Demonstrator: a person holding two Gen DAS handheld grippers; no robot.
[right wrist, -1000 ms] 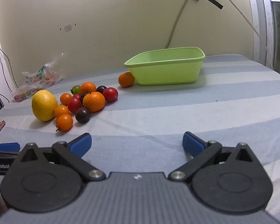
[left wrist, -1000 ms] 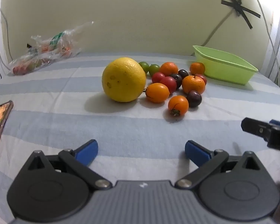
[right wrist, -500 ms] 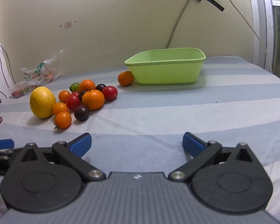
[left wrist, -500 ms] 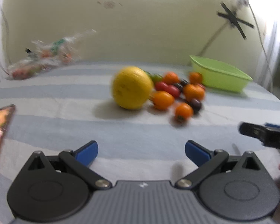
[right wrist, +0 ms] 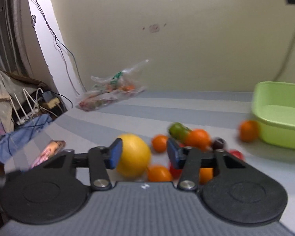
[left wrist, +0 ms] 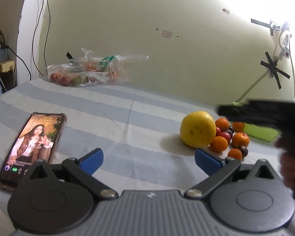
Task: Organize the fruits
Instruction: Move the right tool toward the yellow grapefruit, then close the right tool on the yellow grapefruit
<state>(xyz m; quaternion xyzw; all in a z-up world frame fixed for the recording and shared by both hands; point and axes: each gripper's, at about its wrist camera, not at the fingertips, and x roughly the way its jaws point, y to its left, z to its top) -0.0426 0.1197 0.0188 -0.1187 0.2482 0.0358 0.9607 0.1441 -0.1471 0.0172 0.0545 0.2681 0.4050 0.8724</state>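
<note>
A big yellow citrus fruit [left wrist: 198, 131] lies on the striped cloth beside a cluster of small orange, red and dark fruits [left wrist: 229, 139]. My left gripper [left wrist: 148, 160] is open and empty, short of the fruit and to its left. My right gripper [right wrist: 142, 154] is open, its jaws narrower than before, hovering just before the yellow fruit [right wrist: 133, 155] and the small fruits [right wrist: 188, 137]; the view is blurred. The right gripper also shows in the left wrist view [left wrist: 265, 116], above the fruit. A green basin [right wrist: 281, 114] stands at the right with one orange [right wrist: 247, 130] against it.
A phone [left wrist: 32, 145] with a lit screen lies on the cloth at the left. A clear plastic bag of produce [left wrist: 88, 72] lies at the back by the wall. Cables and clutter [right wrist: 29, 102] sit beyond the left edge of the cloth.
Both grippers have swung left. The right gripper has moved close to the fruit pile and its jaws have narrowed. The left view now takes in the phone.
</note>
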